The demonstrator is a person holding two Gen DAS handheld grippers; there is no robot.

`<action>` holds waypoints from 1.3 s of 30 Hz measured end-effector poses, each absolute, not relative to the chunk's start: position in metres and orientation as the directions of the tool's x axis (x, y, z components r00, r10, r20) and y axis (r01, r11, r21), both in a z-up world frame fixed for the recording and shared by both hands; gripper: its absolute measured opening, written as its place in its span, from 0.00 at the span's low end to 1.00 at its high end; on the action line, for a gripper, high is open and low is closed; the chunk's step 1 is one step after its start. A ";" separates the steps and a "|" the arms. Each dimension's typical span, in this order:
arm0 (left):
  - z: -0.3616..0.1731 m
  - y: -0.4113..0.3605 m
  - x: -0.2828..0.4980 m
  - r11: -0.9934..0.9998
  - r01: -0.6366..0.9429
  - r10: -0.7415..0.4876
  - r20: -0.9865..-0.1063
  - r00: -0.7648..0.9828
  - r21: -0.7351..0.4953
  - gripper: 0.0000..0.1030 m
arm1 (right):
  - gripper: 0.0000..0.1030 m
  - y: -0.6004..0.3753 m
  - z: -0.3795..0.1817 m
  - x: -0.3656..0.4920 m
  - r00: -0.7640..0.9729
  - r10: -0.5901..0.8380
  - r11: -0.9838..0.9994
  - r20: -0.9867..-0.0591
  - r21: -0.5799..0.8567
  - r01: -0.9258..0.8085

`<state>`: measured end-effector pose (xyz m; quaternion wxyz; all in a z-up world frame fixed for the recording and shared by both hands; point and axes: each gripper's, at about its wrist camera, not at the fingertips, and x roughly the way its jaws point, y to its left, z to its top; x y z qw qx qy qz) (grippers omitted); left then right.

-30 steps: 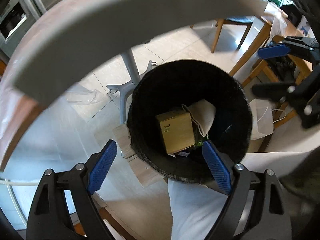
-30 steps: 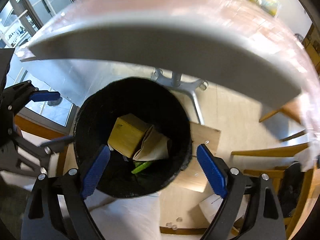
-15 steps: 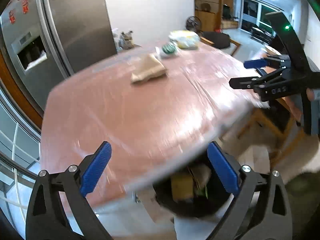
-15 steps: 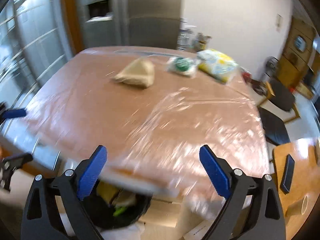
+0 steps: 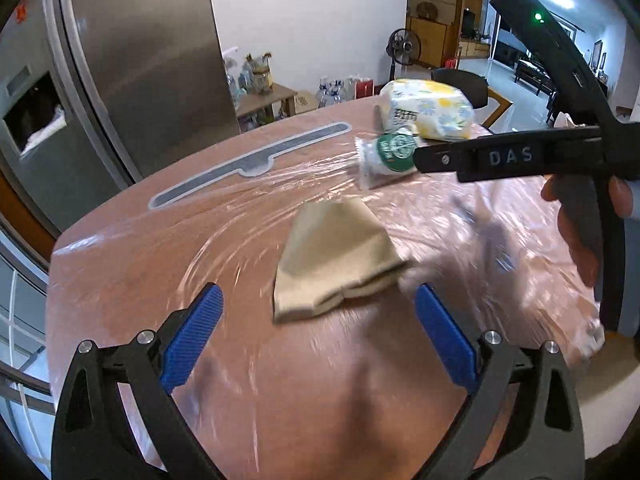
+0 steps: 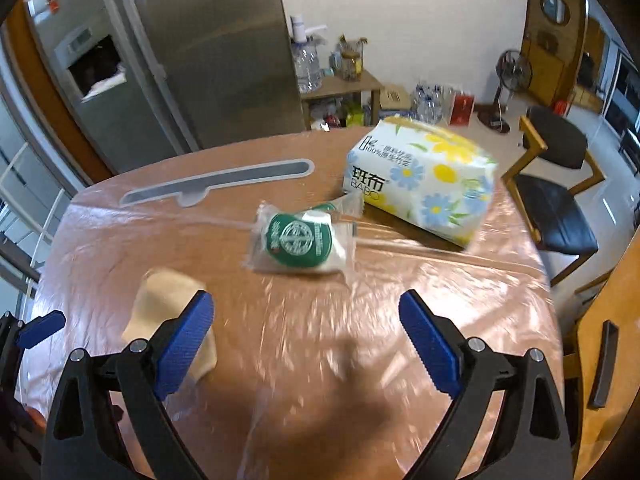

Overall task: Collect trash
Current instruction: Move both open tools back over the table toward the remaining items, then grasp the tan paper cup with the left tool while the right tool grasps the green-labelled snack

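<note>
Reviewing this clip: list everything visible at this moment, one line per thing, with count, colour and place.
table: one, reddish-brown under clear plastic film, fills both views
paper bag: one, tan, flattened, ahead of the left gripper
wrapped packet: one, clear wrap with a green round label, mid-table, ahead of the right gripper
tissue pack: one, white with yellow and blue flowers, far right of the table
grey inlay: one, long strip near the table's far edge
fridge: one, steel, behind the table
chair: one, wood with dark seat, right of the table
fan: one, dark, by the back wall
left gripper: black with blue pads, jaws wide, nothing between
right gripper: same, jaws wide, nothing between
hand: one, on the right gripper's handle
</note>
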<state>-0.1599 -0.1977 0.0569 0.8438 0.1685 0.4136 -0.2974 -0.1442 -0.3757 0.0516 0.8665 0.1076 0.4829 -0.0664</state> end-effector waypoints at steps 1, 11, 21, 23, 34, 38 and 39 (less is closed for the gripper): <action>0.054 -0.201 -0.155 0.766 0.642 -0.362 -0.804 0.472 0.032 0.95 | 0.89 -0.376 0.049 -0.140 0.519 -0.011 0.967 -0.855 0.123 0.224; 0.033 -0.224 -0.116 0.719 0.694 -0.411 -0.833 0.370 -0.046 0.94 | 0.89 -0.377 0.024 -0.103 0.481 0.002 0.962 -0.877 0.133 0.240; 0.023 -0.230 -0.108 0.685 0.720 -0.447 -0.842 0.300 -0.107 0.70 | 0.83 -0.375 0.015 -0.094 0.483 -0.019 0.964 -0.876 0.113 0.243; 0.023 -0.227 -0.107 0.682 0.721 -0.457 -0.841 0.291 -0.121 0.60 | 0.74 -0.374 0.016 -0.096 0.493 -0.026 0.966 -0.870 0.105 0.236; 0.026 -0.215 -0.102 0.656 0.729 -0.514 -0.823 0.240 -0.197 0.35 | 0.51 -0.369 0.022 -0.108 0.530 0.012 0.977 -0.848 0.123 0.175; 0.032 -0.213 -0.099 0.654 0.727 -0.540 -0.802 0.257 -0.208 0.66 | 0.52 -0.370 0.022 -0.110 0.530 0.007 0.976 -0.848 0.121 0.181; 0.032 -0.214 -0.098 0.657 0.725 -0.538 -0.802 0.260 -0.206 0.69 | 0.52 -0.369 0.022 -0.110 0.529 0.008 0.976 -0.849 0.121 0.180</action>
